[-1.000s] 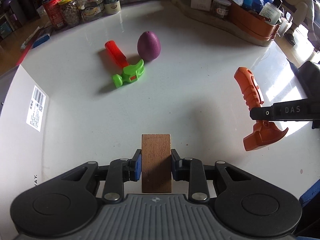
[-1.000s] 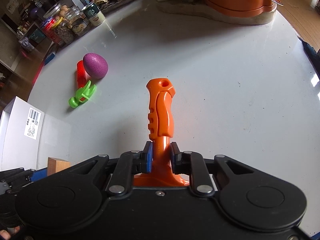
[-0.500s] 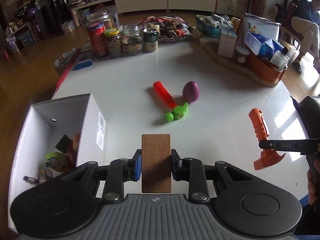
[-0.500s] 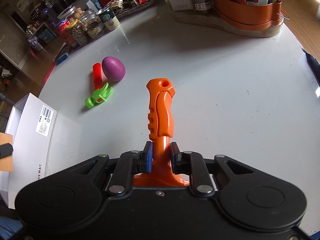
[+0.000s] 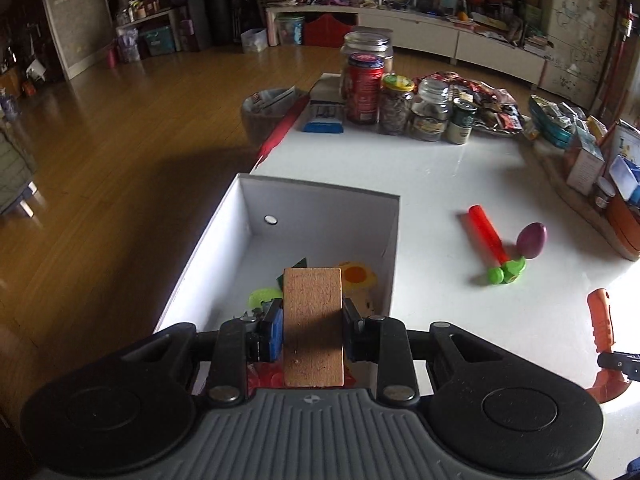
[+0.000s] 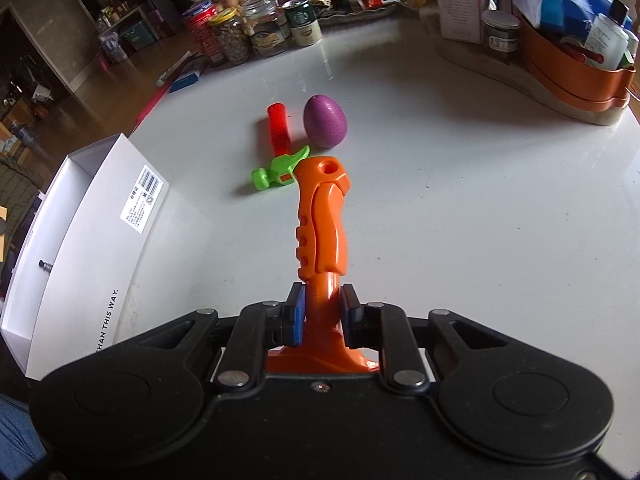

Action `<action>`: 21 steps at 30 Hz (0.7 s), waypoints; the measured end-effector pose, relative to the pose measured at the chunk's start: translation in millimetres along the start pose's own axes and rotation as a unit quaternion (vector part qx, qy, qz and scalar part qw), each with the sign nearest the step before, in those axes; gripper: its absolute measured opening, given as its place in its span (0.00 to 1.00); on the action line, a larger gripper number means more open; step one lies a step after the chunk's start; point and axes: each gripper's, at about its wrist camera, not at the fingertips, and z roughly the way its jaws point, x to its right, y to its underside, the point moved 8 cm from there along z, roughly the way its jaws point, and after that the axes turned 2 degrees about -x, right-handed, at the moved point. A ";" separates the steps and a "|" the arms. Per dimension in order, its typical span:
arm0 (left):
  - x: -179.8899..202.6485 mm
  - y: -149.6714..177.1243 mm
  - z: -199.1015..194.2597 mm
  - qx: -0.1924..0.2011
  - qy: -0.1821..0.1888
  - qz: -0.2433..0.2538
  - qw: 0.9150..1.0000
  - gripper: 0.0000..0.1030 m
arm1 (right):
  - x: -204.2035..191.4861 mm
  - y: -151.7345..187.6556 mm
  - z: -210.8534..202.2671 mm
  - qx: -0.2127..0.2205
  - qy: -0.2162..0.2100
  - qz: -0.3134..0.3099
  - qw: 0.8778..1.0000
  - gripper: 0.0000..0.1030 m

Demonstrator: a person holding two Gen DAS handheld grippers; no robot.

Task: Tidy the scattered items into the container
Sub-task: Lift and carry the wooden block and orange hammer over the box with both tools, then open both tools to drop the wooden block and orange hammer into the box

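1. We see the box [image 5: 320,200] at the table's [image 5: 440,184] left edge, small items inside it.
2. The wooden block [image 5: 313,320] sits above the box interior.
3. The toy hammer [image 6: 280,148] lies right of the box, the egg [image 6: 325,121] just beside its handle.
4. The jars [image 5: 400,100] stand at the far table edge.
5. The tool [image 6: 322,232] sits above the table, nearer than the hammer.
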 end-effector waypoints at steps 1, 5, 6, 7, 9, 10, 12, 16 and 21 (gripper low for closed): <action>-6.0 3.3 6.3 -0.005 0.000 -0.008 1.000 0.28 | -7.5 0.5 1.6 -0.003 -0.004 -0.001 1.000 0.18; -22.7 18.9 31.1 -0.024 0.006 -0.032 0.999 0.28 | -39.4 -4.1 1.1 -0.010 -0.011 -0.020 1.000 0.17; -25.0 23.0 37.2 -0.029 0.006 -0.034 0.999 0.28 | -48.9 -7.2 -0.5 -0.009 -0.011 -0.028 1.000 0.18; -26.3 26.9 42.9 -0.035 0.007 -0.036 0.999 0.28 | -59.2 -11.0 -2.4 -0.008 -0.012 -0.037 0.999 0.17; -28.5 35.0 54.2 -0.047 0.014 -0.037 0.998 0.28 | -84.2 -20.6 -7.4 -0.003 -0.017 -0.056 0.998 0.17; -30.0 39.0 59.0 -0.053 0.016 -0.039 0.998 0.28 | -96.7 -25.8 -9.8 0.000 -0.020 -0.066 0.998 0.17; -34.6 44.6 65.5 -0.062 0.017 -0.042 0.997 0.29 | -124.7 -36.4 -14.8 0.007 -0.032 -0.086 0.996 0.17; -36.4 40.1 58.9 -0.038 0.006 -0.023 0.999 0.53 | -178.4 -54.8 -16.7 0.013 -0.062 -0.116 0.991 0.17; -38.3 33.4 48.1 -0.013 0.009 -0.023 1.000 0.64 | -237.8 -71.1 -4.3 0.013 -0.082 -0.145 0.986 0.17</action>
